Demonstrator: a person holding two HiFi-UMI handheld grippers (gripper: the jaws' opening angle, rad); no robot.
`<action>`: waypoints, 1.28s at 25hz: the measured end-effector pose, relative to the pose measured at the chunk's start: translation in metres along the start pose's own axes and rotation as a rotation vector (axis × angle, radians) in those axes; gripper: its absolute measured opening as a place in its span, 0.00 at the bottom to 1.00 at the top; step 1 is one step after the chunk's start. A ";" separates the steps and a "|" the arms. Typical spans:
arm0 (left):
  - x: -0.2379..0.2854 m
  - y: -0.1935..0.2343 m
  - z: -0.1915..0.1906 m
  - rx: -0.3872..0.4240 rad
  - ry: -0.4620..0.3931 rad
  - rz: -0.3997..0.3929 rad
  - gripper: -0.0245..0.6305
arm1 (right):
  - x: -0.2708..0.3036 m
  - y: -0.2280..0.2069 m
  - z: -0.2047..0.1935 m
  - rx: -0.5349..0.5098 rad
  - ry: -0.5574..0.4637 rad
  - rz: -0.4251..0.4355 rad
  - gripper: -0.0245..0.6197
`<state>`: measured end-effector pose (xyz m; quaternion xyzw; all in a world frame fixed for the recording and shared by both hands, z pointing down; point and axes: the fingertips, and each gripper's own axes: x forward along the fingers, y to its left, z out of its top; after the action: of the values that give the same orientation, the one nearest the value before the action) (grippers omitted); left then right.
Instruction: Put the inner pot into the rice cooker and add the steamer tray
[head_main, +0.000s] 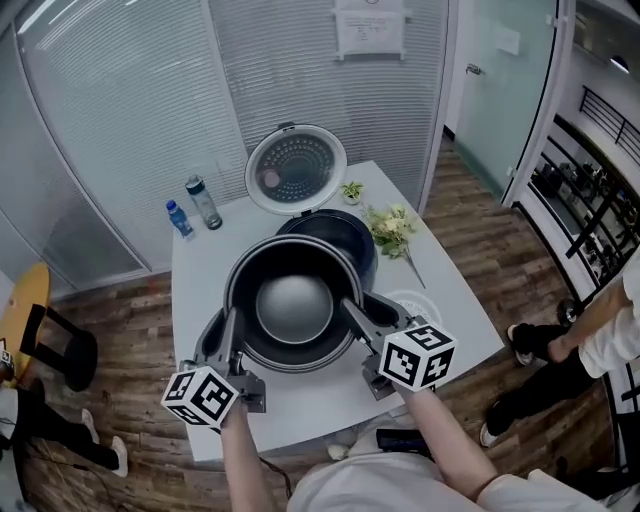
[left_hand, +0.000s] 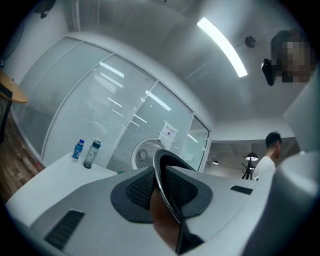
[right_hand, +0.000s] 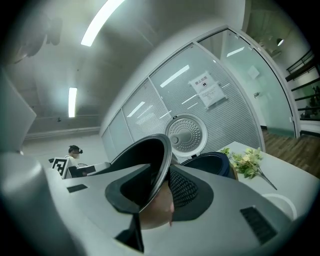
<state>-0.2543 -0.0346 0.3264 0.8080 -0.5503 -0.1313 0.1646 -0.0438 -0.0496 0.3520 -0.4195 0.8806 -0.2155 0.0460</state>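
Two grippers are sharing one load: the left gripper (head_main: 228, 328) is clamping its jaws on the left rim of the inner pot (head_main: 293, 310), and the right gripper (head_main: 352, 308) is clamping its jaws on the right rim. In each gripper view the thin dark rim is running between the ribbed pads, one pad lying inside the pot wall and one outside. The pot is sitting upright and open, raised between the person's two hands over the near part of the white counter (head_main: 300, 400), and in the head view its far rim is overlapping the near edge of the rice cooker (head_main: 345, 235). Just right of the pot, a white round tray (head_main: 418, 300) is lying on the counter, partly hidden behind the right gripper. The dark blue cooker is standing behind the pot with its lid (head_main: 296, 168) swung up and back, the perforated inner face turned toward the person. To the cooker's right a bunch of pale flowers (head_main: 392, 228) is lying on the counter, and a small green plant (head_main: 351, 190) is standing near the lid. At the counter's far left, a small blue bottle (head_main: 179, 218) and a taller grey bottle (head_main: 203, 202) are standing side by side. Frosted glass walls are closing off the room beyond.
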 end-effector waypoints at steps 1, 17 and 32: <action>0.003 -0.003 0.001 -0.006 -0.008 -0.013 0.15 | -0.001 -0.003 0.002 0.006 -0.006 -0.002 0.22; 0.078 -0.010 0.016 -0.067 -0.090 -0.100 0.14 | 0.023 -0.052 0.045 0.016 -0.067 -0.043 0.22; 0.153 -0.002 0.010 -0.099 -0.046 -0.131 0.14 | 0.055 -0.102 0.072 0.008 -0.079 -0.078 0.22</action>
<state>-0.2014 -0.1778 0.3116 0.8300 -0.4926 -0.1873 0.1827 0.0133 -0.1730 0.3351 -0.4615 0.8603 -0.2039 0.0737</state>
